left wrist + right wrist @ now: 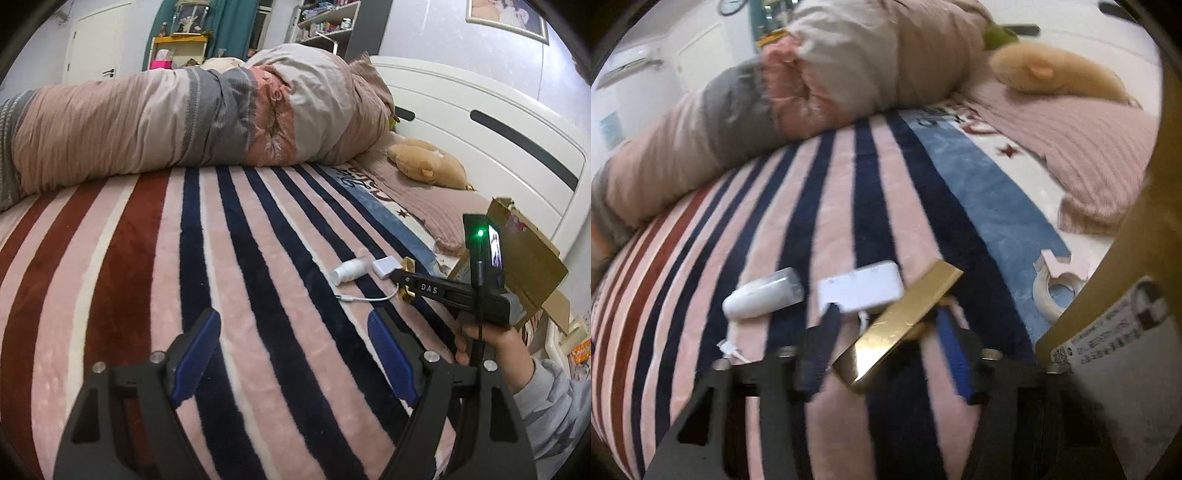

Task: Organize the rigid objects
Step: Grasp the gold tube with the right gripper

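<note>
My right gripper (886,339) is shut on a flat gold metal bar (908,325), held tilted just above the striped blanket; it also shows in the left wrist view (406,284), gripped by the right gripper (400,282). Beyond it on the blanket lie a small white bottle (762,297) (349,271) and a white adapter (860,288) (386,266) with a thin cable (365,296). My left gripper (295,347) is open and empty, low over the blanket, short of these objects.
A cardboard box (524,258) (1137,258) stands at the right by the bed edge. A rolled quilt (184,118) lies across the far side of the bed. A tan plush toy (428,162) rests on the pillow by the white headboard (498,122).
</note>
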Motion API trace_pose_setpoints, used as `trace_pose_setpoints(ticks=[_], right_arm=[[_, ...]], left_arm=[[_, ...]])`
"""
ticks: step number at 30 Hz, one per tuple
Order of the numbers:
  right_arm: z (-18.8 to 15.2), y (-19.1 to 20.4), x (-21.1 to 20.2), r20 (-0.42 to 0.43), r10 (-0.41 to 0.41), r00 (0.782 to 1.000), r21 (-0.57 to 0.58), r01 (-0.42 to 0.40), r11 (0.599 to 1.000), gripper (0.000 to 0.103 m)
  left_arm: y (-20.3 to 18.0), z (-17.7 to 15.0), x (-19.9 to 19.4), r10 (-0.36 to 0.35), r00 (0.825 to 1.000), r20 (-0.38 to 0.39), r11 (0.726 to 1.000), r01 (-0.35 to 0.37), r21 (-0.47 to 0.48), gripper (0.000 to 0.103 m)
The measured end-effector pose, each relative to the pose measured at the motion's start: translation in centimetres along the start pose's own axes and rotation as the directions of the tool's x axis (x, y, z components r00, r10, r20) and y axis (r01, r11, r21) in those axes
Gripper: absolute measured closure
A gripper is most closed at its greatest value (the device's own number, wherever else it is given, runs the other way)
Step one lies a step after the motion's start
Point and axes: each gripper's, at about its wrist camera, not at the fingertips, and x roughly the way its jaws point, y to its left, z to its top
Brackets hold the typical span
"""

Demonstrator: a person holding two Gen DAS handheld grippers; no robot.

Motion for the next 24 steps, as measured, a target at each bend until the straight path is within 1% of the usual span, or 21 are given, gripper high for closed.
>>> trace_pose_setpoints(ticks=[1, 3, 5, 9, 10, 12, 14, 15, 16, 18, 19, 20, 21, 22, 23, 24], right_arm=[[0.0, -0.1, -0.1, 0.004, 0.015, 1.000, 0.003, -0.015, 1.000, 0.073], [-0.2, 0.2, -0.5, 0.003, 0.037, 0.999, -0.025, -0.037, 0.999, 0.083], [-0.8, 0.5, -1.1, -0.009, 0.066, 0.998, -0.058, -0.067, 0.996, 0.088], [-2.8, 2.0, -2.6, -0.070, 0.162, 0.984, -0.122, -0.170, 0.978, 0.088], [-3.5, 2.8, -3.0, -0.097, 0.197, 0.976, -0.149, -0.210, 0.966, 0.088], [-4.3, 4.2, -3.5, -0.136, 0.262, 0.956, -0.165, -0.282, 0.945, 0.088], [-5.2, 6.1, -3.9, -0.183, 0.345, 0.920, -0.162, -0.375, 0.913, 0.088], [-5.5, 6.7, -3.9, -0.194, 0.369, 0.909, -0.162, -0.401, 0.902, 0.088], [-6.0, 7.9, -3.9, -0.217, 0.409, 0.886, -0.167, -0.446, 0.879, 0.088], [-6.4, 9.3, -3.7, -0.249, 0.438, 0.864, -0.187, -0.486, 0.853, 0.086], [-6.5, 9.8, -3.8, -0.255, 0.442, 0.860, -0.195, -0.493, 0.848, 0.086], [-6.5, 9.8, -3.9, -0.252, 0.443, 0.861, -0.196, -0.493, 0.847, 0.086], [-6.0, 9.4, -4.3, -0.233, 0.441, 0.867, -0.203, -0.487, 0.850, 0.084], [-5.6, 8.9, -4.7, -0.205, 0.428, 0.880, -0.215, -0.467, 0.858, 0.082], [-4.9, 8.0, -5.3, -0.155, 0.394, 0.906, -0.240, -0.421, 0.875, 0.076], [-4.6, 7.5, -5.5, -0.122, 0.367, 0.922, -0.257, -0.386, 0.886, 0.069]], left_arm=[[0.1, 0.0, -0.1, -0.005, 1.000, 0.005, 1.000, 0.005, -0.007, 0.024], [0.1, 0.0, -0.3, -0.007, 1.000, 0.010, 1.000, 0.007, -0.011, 0.024], [0.0, -0.1, -0.3, -0.002, 1.000, 0.009, 1.000, 0.002, -0.008, 0.024], [0.1, -0.5, -0.1, -0.016, 1.000, -0.004, 1.000, 0.016, -0.016, 0.024], [0.1, -0.6, 0.0, -0.019, 1.000, -0.008, 1.000, 0.019, -0.020, 0.024], [0.2, -0.6, 0.1, -0.017, 1.000, -0.014, 1.000, 0.017, -0.026, 0.024], [0.3, -0.7, 0.1, -0.012, 1.000, -0.017, 1.000, 0.012, -0.025, 0.024], [0.3, -0.7, 0.1, -0.009, 1.000, -0.018, 1.000, 0.009, -0.026, 0.024], [0.5, -0.8, 0.2, -0.005, 1.000, -0.021, 1.000, 0.004, -0.029, 0.024], [1.0, -0.9, 0.3, 0.010, 0.999, -0.031, 0.999, -0.011, -0.042, 0.024], [1.2, -1.1, 0.4, 0.016, 0.999, -0.037, 0.999, -0.018, -0.048, 0.024], [1.4, -1.2, 0.5, 0.019, 0.999, -0.042, 0.998, -0.022, -0.054, 0.024], [1.7, -1.4, 0.7, 0.019, 0.999, -0.051, 0.998, -0.023, -0.062, 0.024], [1.8, -1.5, 0.8, 0.014, 0.998, -0.057, 0.998, -0.018, -0.067, 0.024], [1.8, -1.6, 1.1, 0.003, 0.998, -0.066, 0.997, -0.008, -0.072, 0.024], [1.8, -1.7, 1.3, -0.015, 0.997, -0.077, 0.997, 0.010, -0.076, 0.024]])
